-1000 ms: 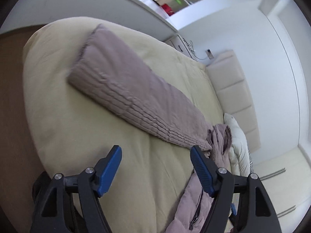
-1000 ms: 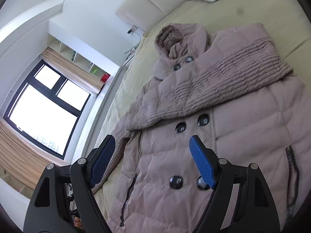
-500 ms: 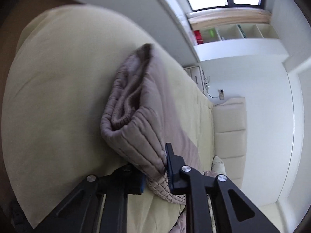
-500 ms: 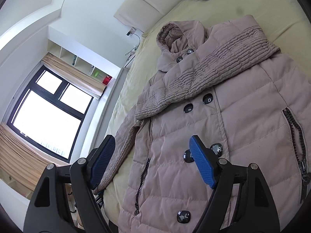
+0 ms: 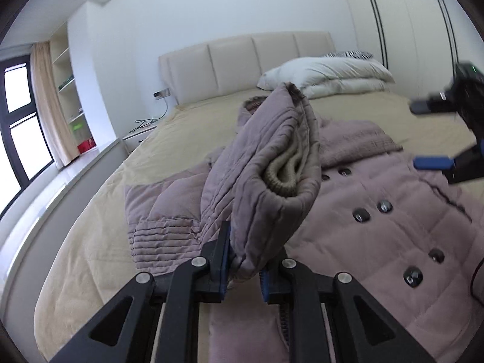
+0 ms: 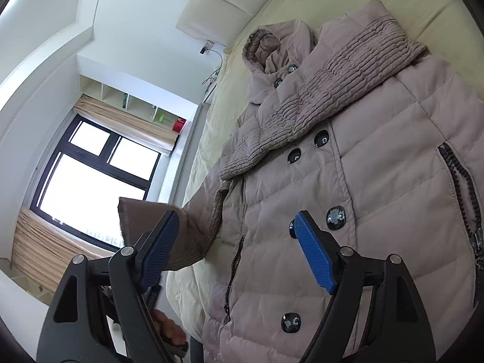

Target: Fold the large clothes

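Observation:
A mauve quilted coat [image 6: 378, 157] with dark buttons lies face up on the beige bed [image 5: 187, 133]. One sleeve [image 6: 320, 103] lies folded across its chest. My left gripper [image 5: 243, 267] is shut on the cuff end of the other sleeve [image 5: 272, 178] and holds it lifted above the coat [image 5: 378, 227]; the beige knit inner cuff shows. That raised sleeve also shows in the right wrist view [image 6: 187, 236]. My right gripper [image 6: 239, 251] is open and empty above the coat's lower front, and it shows in the left wrist view [image 5: 444, 133].
White pillows [image 5: 329, 75] lie at the padded headboard [image 5: 248, 63]. A window [image 6: 90, 175] with curtains, wall shelves [image 5: 69, 90] and a bedside table [image 5: 142, 131] stand on the left side of the bed. Wardrobe doors [image 5: 408, 30] are at the right.
My left gripper closed on the outstretched sleeve's cuff and lifted it, swinging it toward the coat body. My right gripper stayed open and drew back down the coat's front.

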A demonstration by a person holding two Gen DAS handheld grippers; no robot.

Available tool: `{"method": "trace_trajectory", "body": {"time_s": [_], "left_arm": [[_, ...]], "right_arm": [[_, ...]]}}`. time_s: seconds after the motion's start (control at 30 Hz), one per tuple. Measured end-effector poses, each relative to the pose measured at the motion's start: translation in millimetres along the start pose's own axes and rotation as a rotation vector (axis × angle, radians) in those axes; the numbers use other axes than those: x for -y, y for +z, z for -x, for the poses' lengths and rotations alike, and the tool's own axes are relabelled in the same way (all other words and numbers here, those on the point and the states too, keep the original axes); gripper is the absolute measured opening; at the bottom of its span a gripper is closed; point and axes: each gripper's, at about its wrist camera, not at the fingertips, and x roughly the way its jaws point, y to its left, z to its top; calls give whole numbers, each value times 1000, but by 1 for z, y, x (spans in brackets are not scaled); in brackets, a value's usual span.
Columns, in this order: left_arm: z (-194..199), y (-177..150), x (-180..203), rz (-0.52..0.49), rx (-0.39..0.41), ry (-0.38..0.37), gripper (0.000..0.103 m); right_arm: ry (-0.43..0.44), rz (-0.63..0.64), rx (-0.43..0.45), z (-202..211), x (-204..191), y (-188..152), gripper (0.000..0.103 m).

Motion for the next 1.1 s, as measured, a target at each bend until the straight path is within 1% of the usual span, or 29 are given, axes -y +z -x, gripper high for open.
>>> {"method": "trace_trajectory", "body": {"time_s": [0.07, 0.13, 0.23, 0.33, 0.37, 0.4, 0.47, 0.5, 0.6, 0.63, 0.67, 0.73, 0.8, 0.87, 1.03, 1.1], "left_arm": [[-5, -5, 17, -64, -11, -6, 17], [-1, -11, 26, -114, -4, -7, 17], [-1, -12, 29, -143, 3, 12, 18], [5, -18, 24, -147, 8, 11, 18], [5, -18, 23, -143, 6, 11, 18], [4, -19, 23, -139, 3, 13, 18], [1, -20, 19, -126, -6, 12, 19], [-2, -20, 19, -121, -12, 12, 20], [2, -21, 14, -99, -8, 0, 32], [4, -22, 12, -89, -2, 4, 47], [8, -23, 9, -74, 9, 13, 65], [15, -26, -1, -28, 39, 29, 79], [17, -25, -9, 28, 42, 28, 81], [8, -19, -25, 109, 23, 30, 82], [-32, 4, -71, 362, -14, -27, 85], [-51, 15, -82, 427, -25, -52, 85]], "right_arm": [[26, -3, -36, -3, -1, 0, 78], [63, -11, -86, -11, -3, -1, 78], [91, -14, -188, -36, -10, -6, 78], [93, 31, -270, -63, -25, -13, 78], [94, 44, -293, -71, -29, -15, 69], [96, 53, -317, -79, -33, -16, 63], [82, 59, -365, -94, -37, -17, 44], [83, 58, -386, -100, -37, -18, 38], [51, 63, -417, -113, -39, -19, 24], [41, 77, -419, -114, -41, -19, 20], [26, 92, -414, -114, -45, -16, 18], [13, 121, -387, -109, -53, -7, 16], [8, 163, -354, -101, -69, 8, 16], [10, 212, -310, -91, -92, 27, 15], [85, 336, -181, -51, -172, 74, 14], [108, 384, -133, -35, -204, 90, 14]]}}
